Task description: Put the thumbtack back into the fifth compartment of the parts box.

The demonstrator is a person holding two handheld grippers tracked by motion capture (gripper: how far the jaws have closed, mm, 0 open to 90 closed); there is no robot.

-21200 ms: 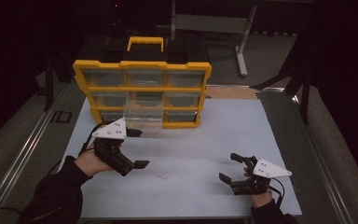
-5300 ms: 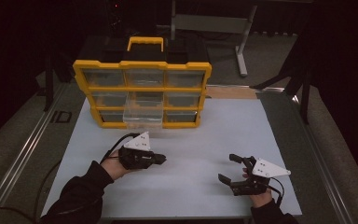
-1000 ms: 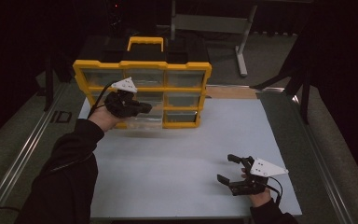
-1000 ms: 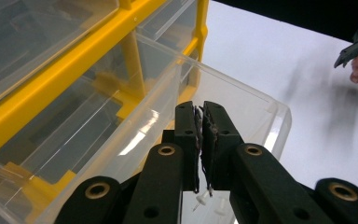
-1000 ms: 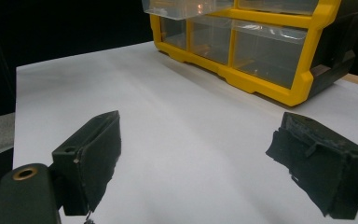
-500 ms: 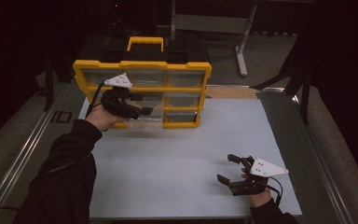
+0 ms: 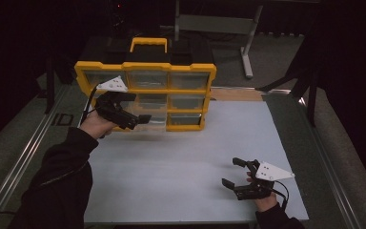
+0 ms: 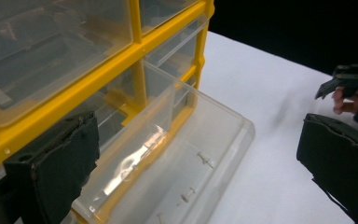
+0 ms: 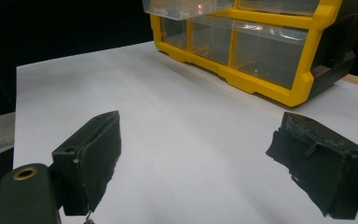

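High view: upper left of the frame, the left tool (image 7: 140, 119) hovers at the pulled-out clear drawer (image 8: 182, 168) of the yellow organizer (image 7: 147, 67), jaws just opened wide, holding nothing; forearm reaching forward.

Black left gripper (image 7: 132, 110) and right gripper (image 7: 236, 172), each topped by a grey three-cornered plate and trailing a black cable. Matte black jaws with worn, rough pads; brass-ringed hole at one base. Dark long sleeves (image 7: 62, 176) to the wrists.
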